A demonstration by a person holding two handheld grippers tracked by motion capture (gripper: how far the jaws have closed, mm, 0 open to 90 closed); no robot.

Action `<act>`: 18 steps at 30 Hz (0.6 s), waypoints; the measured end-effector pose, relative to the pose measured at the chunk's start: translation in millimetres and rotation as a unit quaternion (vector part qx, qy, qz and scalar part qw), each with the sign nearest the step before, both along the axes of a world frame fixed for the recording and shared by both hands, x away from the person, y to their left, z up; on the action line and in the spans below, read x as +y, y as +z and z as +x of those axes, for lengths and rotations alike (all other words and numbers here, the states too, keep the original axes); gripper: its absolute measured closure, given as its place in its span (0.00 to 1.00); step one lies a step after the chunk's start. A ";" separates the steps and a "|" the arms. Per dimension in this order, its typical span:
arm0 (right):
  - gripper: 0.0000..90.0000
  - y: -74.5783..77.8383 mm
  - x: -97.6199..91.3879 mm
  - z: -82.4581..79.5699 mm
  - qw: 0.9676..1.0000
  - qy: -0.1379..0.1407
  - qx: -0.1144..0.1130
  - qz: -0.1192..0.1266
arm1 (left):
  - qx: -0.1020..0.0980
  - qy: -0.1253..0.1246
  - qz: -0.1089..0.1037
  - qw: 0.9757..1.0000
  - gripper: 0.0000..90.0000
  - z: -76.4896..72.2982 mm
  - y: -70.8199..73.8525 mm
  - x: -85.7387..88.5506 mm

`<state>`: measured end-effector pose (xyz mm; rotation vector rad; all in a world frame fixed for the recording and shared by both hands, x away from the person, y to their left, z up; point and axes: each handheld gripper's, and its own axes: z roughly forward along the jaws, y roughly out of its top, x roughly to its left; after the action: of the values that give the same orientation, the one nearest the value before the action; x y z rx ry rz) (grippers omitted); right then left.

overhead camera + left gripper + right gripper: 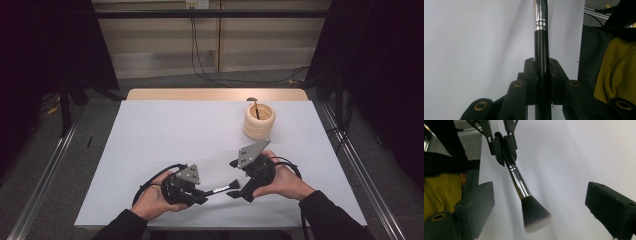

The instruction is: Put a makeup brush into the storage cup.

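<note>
White table (150, 130) open, brush (220, 189) (near edge)

A white table (165, 135) stands on grey carpet (95, 125), with metal rails (45, 170) alongside. Black curtains (45, 45) flank a pale panelled wall (160, 40); cables (200, 55) hang there, probably from a socket.

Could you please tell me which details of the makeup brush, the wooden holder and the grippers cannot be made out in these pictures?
- Makeup brush: in the left gripper view its bristle end is cut off by the top edge; the handle's tail end is hidden behind the left gripper, shut on the handle.
- Wooden holder: high view, too small to identify the dark thing standing inside.
- Right gripper: open; bristle tips blurred, so the gap to its pads is unclear.
</note>
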<state>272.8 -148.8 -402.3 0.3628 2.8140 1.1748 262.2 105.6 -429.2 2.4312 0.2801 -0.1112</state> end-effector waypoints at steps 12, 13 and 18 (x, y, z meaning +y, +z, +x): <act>0.09 -4.6 -23.0 -8.5 0.996 -0.056 -0.005 0.072 | 0.000 0.031 -0.039 0.999 0.88 -2.4 -1.7 8.6; 0.09 -4.2 -23.8 -9.4 0.995 -0.059 -0.008 0.078 | -0.005 0.024 -0.022 0.999 0.88 -1.4 1.1 10.4; 0.09 -4.9 -27.6 -13.5 0.992 -0.072 -0.016 0.107 | -0.002 0.041 -0.055 0.998 0.88 -3.1 -0.2 12.7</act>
<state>259.3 -176.4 -407.2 0.5442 2.5904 1.4369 259.1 118.3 -429.4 2.3066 0.3616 -0.0845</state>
